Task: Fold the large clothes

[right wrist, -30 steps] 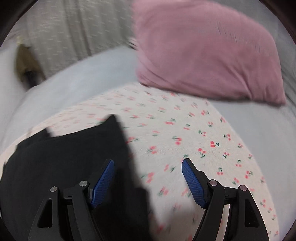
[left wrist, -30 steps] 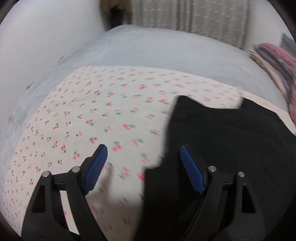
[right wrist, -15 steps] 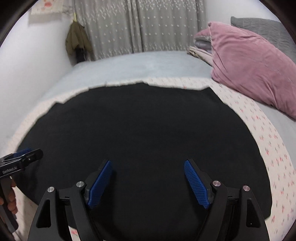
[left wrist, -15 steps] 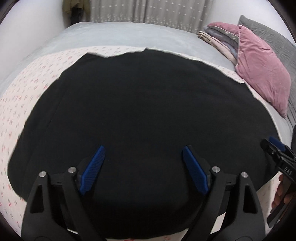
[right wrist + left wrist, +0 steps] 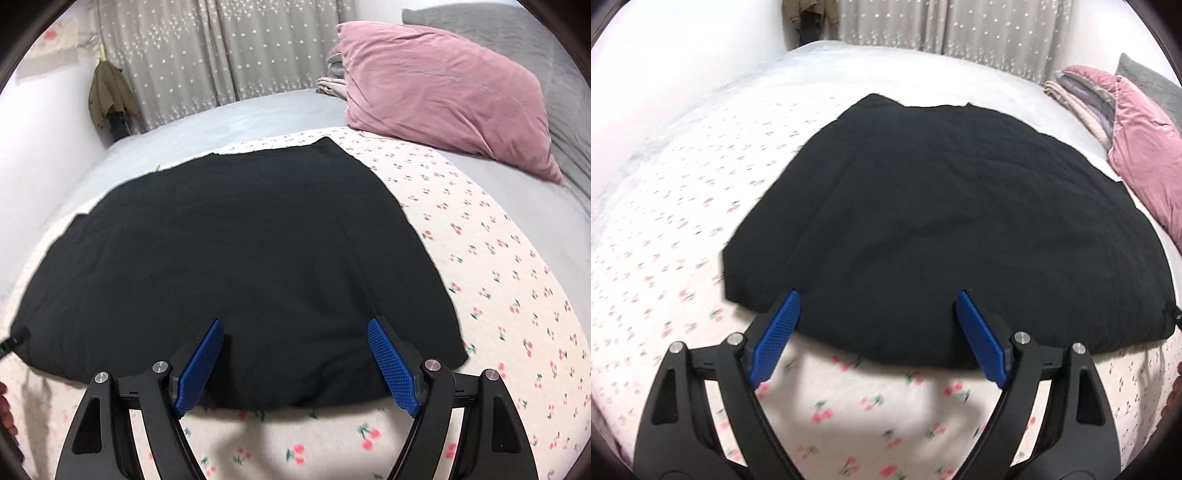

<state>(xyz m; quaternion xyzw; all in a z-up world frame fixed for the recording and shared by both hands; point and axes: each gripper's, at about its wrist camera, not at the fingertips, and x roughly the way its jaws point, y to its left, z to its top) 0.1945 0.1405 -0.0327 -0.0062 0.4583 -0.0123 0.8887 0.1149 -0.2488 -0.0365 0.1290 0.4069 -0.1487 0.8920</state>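
A large black garment (image 5: 942, 206) lies folded flat on a white cherry-print sheet (image 5: 665, 258); it also shows in the right wrist view (image 5: 229, 258). My left gripper (image 5: 879, 332) is open and empty, hovering just above the garment's near edge toward its left side. My right gripper (image 5: 295, 358) is open and empty above the near edge toward the garment's right side. The tip of the right gripper shows at the right edge of the left wrist view (image 5: 1176, 317).
A pink pillow (image 5: 443, 96) and a grey pillow (image 5: 517, 26) lie at the right, with folded linens (image 5: 1071, 92) behind. Grey bedcover (image 5: 221, 122) extends to the starred curtain (image 5: 221, 48). An olive coat (image 5: 110, 96) hangs in the corner.
Both grippers pulled back toward the near edge of the bed. The black garment, close under the fingers half a second ago, now lies farther ahead and is seen whole.
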